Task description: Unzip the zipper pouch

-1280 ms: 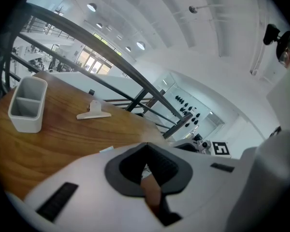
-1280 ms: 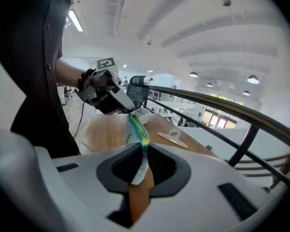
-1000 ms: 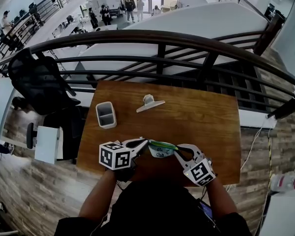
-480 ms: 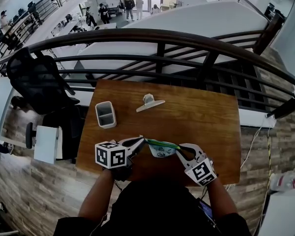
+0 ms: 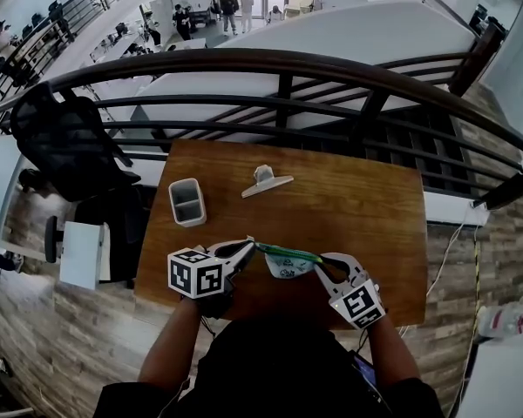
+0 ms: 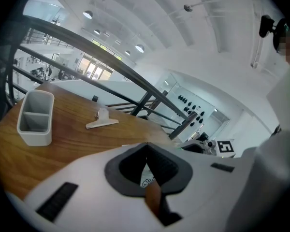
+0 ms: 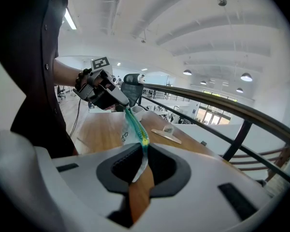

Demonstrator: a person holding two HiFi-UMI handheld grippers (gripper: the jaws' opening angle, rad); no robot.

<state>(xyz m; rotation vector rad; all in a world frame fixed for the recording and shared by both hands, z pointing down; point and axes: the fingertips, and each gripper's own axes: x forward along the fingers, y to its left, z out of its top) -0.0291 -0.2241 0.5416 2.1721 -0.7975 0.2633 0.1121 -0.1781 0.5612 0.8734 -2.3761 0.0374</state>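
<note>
In the head view the small white zipper pouch (image 5: 288, 269), with a green zipper (image 5: 288, 253) along its top, hangs stretched between my two grippers just above the near edge of the wooden table (image 5: 357, 207). My left gripper (image 5: 251, 247) is shut on the zipper's left end; whether it pinches the pull or the fabric is hidden. My right gripper (image 5: 324, 261) is shut on the pouch's right end. In the right gripper view the zipper (image 7: 135, 128) runs from my jaws (image 7: 145, 149) to the left gripper (image 7: 104, 93). In the left gripper view the jaws (image 6: 146, 149) are closed, with a bit of pouch (image 6: 146, 180) showing behind them.
A white two-compartment holder (image 5: 187, 203) stands at the table's left, and a white clip (image 5: 266, 183) lies near the far edge. A dark railing (image 5: 279, 68) runs behind the table, over a drop to a lower floor. A black chair (image 5: 65, 146) stands to the left.
The left gripper has shifted very slightly to the left, so the zipper looks a little more stretched. The right gripper holds its place and both grips stay the same.
</note>
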